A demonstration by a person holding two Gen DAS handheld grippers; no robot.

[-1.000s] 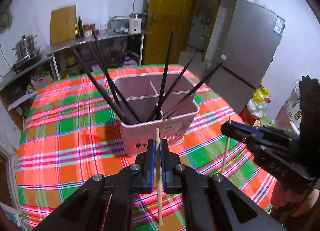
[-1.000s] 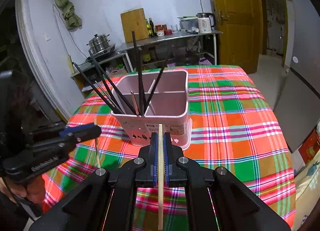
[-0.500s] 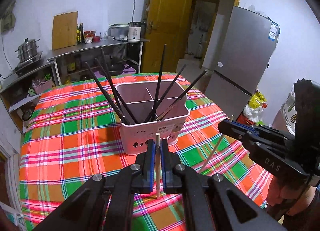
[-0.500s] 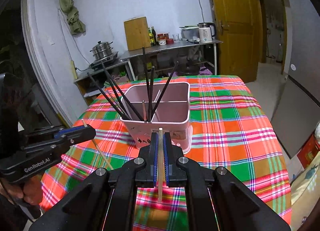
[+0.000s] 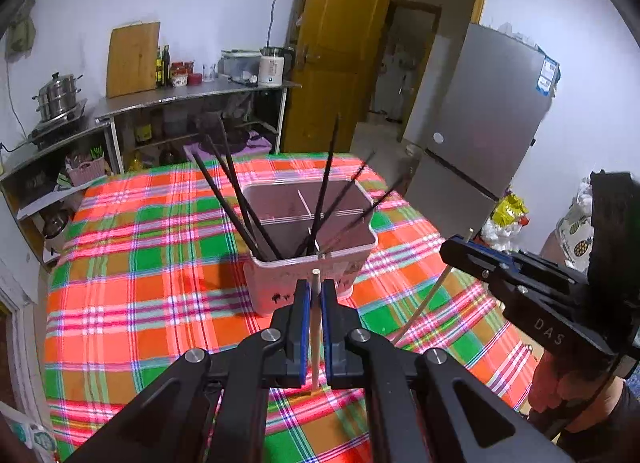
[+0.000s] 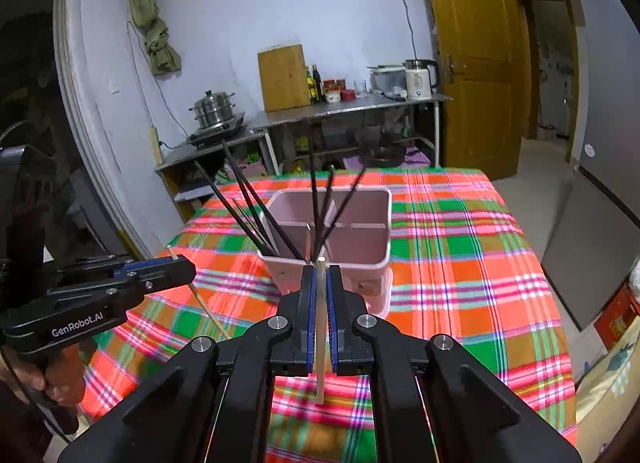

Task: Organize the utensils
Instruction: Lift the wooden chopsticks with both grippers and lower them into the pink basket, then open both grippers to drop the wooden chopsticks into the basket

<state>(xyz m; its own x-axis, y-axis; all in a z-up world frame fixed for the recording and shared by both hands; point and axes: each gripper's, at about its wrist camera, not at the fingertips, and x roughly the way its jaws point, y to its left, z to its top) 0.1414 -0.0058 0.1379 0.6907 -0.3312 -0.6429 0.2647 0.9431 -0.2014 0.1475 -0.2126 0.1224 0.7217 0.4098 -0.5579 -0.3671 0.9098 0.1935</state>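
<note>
Left wrist view is showing the left gripper (image 5: 315,299) clamping a pale wooden chopstick (image 5: 315,327) upright between its blue pads, jaws nearly together, the stick's tip poking just above them. Beyond it the pink utensil caddy (image 5: 304,275) is sitting on the plaid tablecloth (image 5: 140,283), with black chopsticks (image 5: 236,203) leaning out of its near compartments; which one each occupies is hard to tell. At the right edge the right gripper (image 5: 452,247) is pinching a second wooden chopstick (image 5: 424,307) that is slanting down toward the cloth. From the right wrist camera, that right gripper (image 6: 319,283) is likewise squeezing its stick (image 6: 320,343) upright, just before the caddy (image 6: 372,259), while the left gripper (image 6: 180,267) is reaching in from the left, a hand (image 6: 24,379) gripping its handle
</note>
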